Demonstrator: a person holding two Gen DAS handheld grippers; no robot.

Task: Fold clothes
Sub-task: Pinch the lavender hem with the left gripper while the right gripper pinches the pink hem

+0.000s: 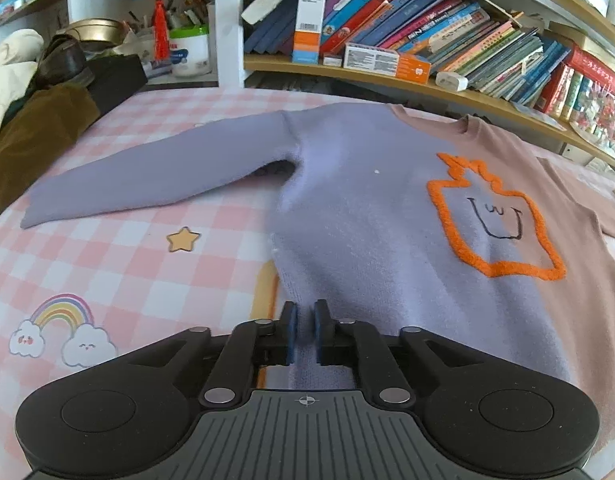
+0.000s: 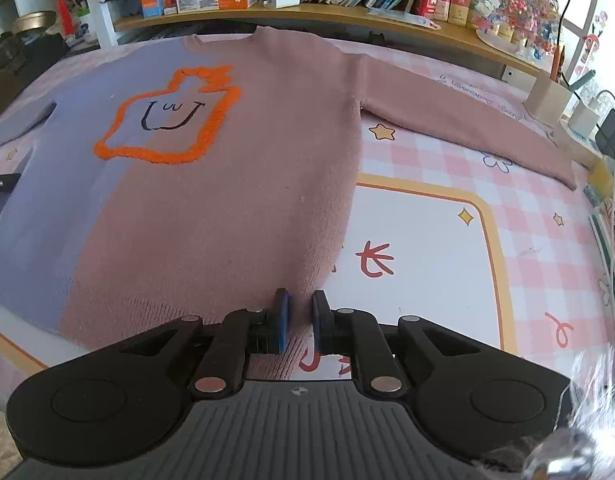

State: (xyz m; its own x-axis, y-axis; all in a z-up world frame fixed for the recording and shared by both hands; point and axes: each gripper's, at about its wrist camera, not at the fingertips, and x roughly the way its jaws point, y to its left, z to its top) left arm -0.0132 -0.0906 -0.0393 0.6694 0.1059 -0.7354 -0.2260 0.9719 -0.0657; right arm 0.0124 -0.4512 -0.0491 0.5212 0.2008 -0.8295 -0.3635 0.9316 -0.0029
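Here the sweater (image 1: 359, 200), half lilac and half dusty pink with an orange outlined figure (image 1: 495, 216) on its chest, lies flat and face up on the pink checked tabletop (image 1: 119, 264), both sleeves spread wide, its collar toward the bookshelf (image 1: 387, 76). The left tool (image 1: 306, 330) sits at the sweater's lilac hem corner, the right tool (image 2: 300, 320) at the pink hem corner; each has its blue pads narrowly apart with knit between them.
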